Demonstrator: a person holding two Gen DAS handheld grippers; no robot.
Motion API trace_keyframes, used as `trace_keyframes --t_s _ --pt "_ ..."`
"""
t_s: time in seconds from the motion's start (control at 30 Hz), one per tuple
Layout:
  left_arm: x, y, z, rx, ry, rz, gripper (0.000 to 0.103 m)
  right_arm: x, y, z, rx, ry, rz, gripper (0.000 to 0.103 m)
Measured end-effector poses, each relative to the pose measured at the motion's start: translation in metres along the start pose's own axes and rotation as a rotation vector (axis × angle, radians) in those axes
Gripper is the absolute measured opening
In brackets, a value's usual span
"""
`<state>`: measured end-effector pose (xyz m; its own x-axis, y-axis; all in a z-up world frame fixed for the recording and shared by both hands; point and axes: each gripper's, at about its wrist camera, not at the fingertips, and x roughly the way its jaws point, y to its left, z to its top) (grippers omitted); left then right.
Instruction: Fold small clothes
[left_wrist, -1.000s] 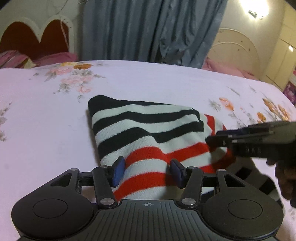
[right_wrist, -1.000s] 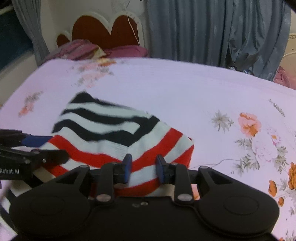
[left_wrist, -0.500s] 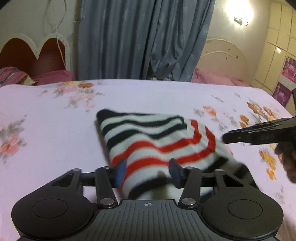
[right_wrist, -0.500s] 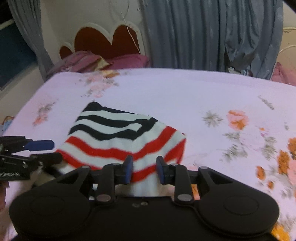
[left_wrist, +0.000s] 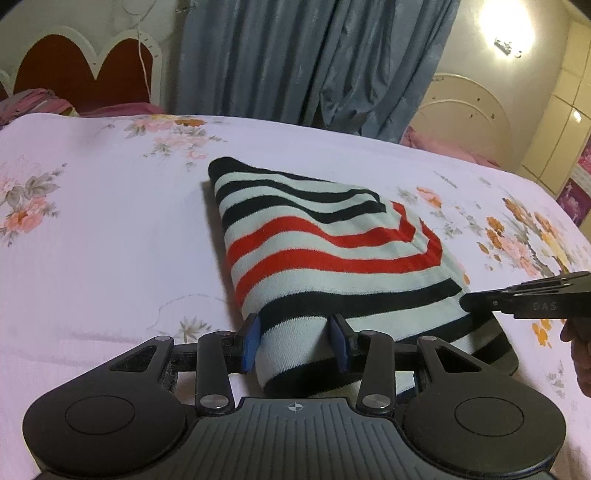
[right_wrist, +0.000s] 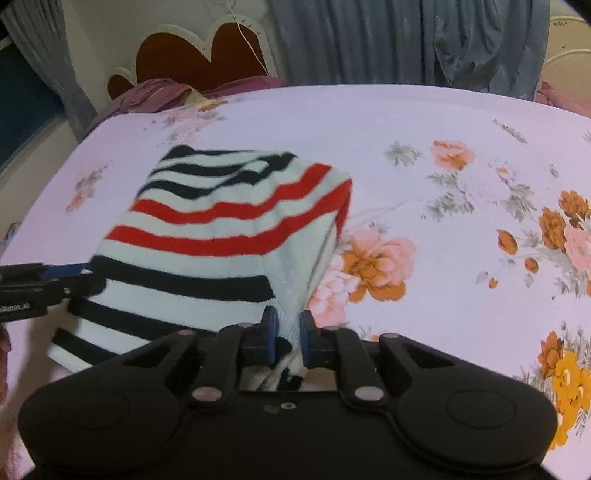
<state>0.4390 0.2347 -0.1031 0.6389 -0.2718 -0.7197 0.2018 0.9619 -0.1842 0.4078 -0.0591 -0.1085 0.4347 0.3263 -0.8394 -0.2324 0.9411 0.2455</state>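
Note:
A knit garment striped black, white and red (left_wrist: 332, 251) lies folded on the floral bed sheet (left_wrist: 92, 258). Its near edge is raised off the sheet. My left gripper (left_wrist: 295, 332) is shut on the near left corner, a thick fold of cloth filling the space between its blue pads. My right gripper (right_wrist: 288, 328) has its jaws closing on the near right edge of the garment (right_wrist: 221, 229), where a thin white fold is pinched between the pads. Each gripper shows in the other's view: the right gripper (left_wrist: 469, 301) at the right, the left gripper (right_wrist: 74, 277) at the left.
The pink sheet (right_wrist: 443, 110) spreads wide around the garment. A red heart-shaped headboard (left_wrist: 85, 70) and purple pillows (right_wrist: 159, 92) lie at the far end. Blue-grey curtains (left_wrist: 295, 55) hang behind. A person's hand (left_wrist: 580, 343) shows at the right edge.
Both grippers have drawn back toward the near side with the garment's edge, stretching more black stripes into view. The right jaws have narrowed onto the cloth.

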Motion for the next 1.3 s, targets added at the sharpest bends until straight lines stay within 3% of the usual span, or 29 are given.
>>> trace_keyframes --t_s 0.1,0.2,0.37,0.63,0.73,0.77,0.93,1.3 --pt "-0.003 -0.003 0.002 0.009 0.005 0.016 0.041 -0.003 0.006 0.003 -0.021 0.01 -0.026 0.013" --pt "-0.023 -0.011 0.002 0.039 -0.016 0.015 0.04 -0.024 0.021 0.003 -0.072 -0.036 -0.053 0.019" --pt "-0.044 -0.028 -0.013 0.107 -0.015 -0.004 0.04 -0.048 0.046 -0.004 -0.158 -0.077 -0.031 0.019" --pt "-0.035 -0.041 -0.036 0.15 0.026 0.053 0.04 -0.032 0.063 -0.032 -0.262 -0.005 -0.114 0.013" --pt "-0.034 -0.036 -0.041 0.126 0.027 0.049 0.04 -0.027 0.059 -0.043 -0.267 0.02 -0.16 0.014" --pt "-0.032 -0.035 -0.043 0.123 0.029 0.046 0.04 -0.026 0.056 -0.046 -0.259 0.023 -0.165 0.019" --pt "-0.026 -0.033 -0.048 0.132 0.024 0.048 0.04 -0.022 0.047 -0.054 -0.193 0.018 -0.153 0.018" --pt "-0.023 -0.031 -0.054 0.117 -0.002 0.056 0.04 -0.012 0.048 -0.059 -0.178 0.006 -0.168 0.018"
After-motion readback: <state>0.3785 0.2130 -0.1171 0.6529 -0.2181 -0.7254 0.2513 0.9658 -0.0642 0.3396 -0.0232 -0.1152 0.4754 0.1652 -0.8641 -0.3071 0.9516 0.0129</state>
